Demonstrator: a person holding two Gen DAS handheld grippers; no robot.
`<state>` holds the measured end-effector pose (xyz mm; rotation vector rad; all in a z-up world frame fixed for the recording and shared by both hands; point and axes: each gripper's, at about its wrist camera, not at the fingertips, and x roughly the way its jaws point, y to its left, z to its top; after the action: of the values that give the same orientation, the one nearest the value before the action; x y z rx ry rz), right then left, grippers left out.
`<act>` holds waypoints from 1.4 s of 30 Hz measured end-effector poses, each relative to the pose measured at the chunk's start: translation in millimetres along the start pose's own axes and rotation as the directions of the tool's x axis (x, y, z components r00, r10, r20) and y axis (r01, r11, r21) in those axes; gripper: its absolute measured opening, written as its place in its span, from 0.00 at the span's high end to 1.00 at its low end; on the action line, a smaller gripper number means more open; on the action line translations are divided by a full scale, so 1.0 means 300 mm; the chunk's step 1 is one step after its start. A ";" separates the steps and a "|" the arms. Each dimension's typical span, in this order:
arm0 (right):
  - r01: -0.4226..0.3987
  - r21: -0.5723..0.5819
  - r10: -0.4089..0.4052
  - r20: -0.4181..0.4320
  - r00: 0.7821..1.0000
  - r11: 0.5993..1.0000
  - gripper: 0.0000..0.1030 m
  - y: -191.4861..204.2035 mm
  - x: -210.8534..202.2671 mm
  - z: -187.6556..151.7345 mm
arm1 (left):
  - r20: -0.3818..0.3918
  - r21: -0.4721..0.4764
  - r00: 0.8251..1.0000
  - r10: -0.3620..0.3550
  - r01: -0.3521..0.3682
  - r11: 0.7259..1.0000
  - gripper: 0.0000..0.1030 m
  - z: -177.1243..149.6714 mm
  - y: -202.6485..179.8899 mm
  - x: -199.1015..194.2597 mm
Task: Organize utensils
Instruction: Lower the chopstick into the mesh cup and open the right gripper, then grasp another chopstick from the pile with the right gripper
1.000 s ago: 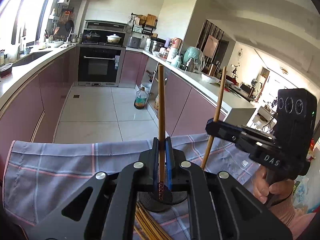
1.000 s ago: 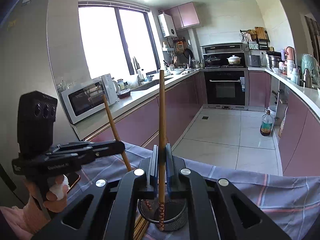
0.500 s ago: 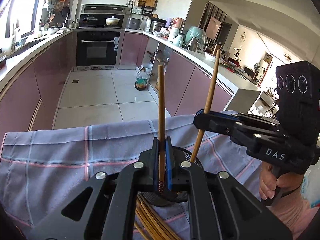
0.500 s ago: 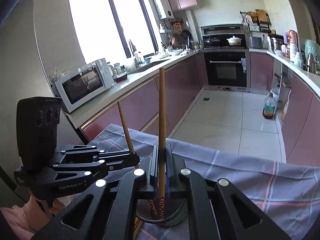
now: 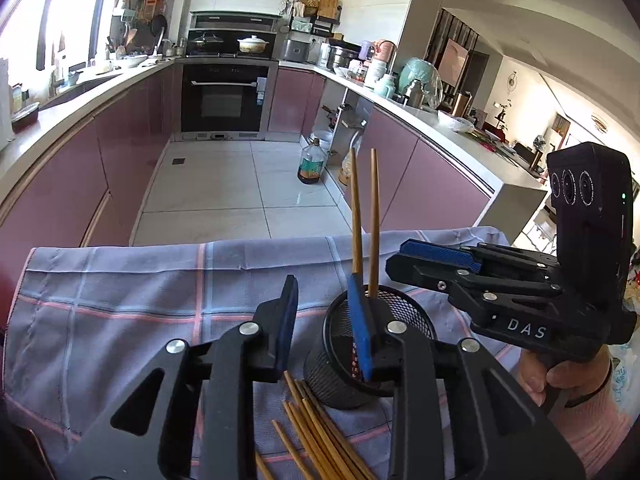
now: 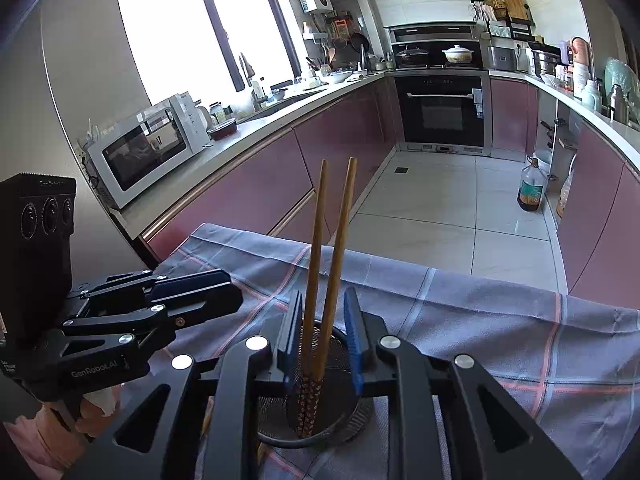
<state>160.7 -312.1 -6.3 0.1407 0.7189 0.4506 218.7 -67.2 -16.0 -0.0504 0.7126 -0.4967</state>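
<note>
Chopsticks [image 6: 326, 280] now released, upright in holder [image 5: 384, 356]

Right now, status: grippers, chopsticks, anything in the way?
Left gripper and right gripper both opening, nothing clamped. Two chopsticks standing in mesh cup. More chopsticks loose on cloth. Nothing blocking.

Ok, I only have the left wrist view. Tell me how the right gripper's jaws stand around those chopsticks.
Observer: The right gripper is opening its jaws. Both chopsticks stand between its blue pads, with a clear gap at the right pad.
Operator: Now check the chopsticks' bottom ends.
Observer: Both patterned ends sit side by side inside the black mesh holder, low down.
Operator: Report my left gripper from that side.
Observer: The left gripper, its jaws also opening, sits to the left of the holder in the right wrist view, apart from both chopsticks.
</note>
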 end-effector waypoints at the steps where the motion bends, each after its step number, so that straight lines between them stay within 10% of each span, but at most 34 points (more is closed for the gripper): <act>1: 0.007 -0.005 -0.007 0.017 1.000 1.000 0.74 0.004 -0.016 -0.008 | 0.014 0.003 1.000 0.019 -0.019 1.000 0.66 -0.016 0.006 -0.021; 9: -0.058 -0.121 0.069 0.091 0.993 0.991 0.61 0.112 -0.173 -0.122 | 0.009 0.034 0.991 0.134 -0.134 0.990 0.54 -0.193 0.058 -0.127; 22: -0.089 -0.057 0.072 -0.248 0.966 0.994 0.66 0.155 0.041 -0.418 | -0.248 0.058 0.962 0.114 -0.103 0.993 0.54 -0.566 0.091 -0.043; 42: -0.015 -0.094 -0.011 -0.270 0.963 0.996 0.75 0.185 0.075 -0.453 | -0.243 0.009 0.960 0.138 -0.140 0.990 0.86 -0.567 0.125 -0.021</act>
<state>66.1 -256.4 -106.3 -0.0108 0.9643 0.5103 121.9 -10.7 -149.3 0.0535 0.9519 -0.3683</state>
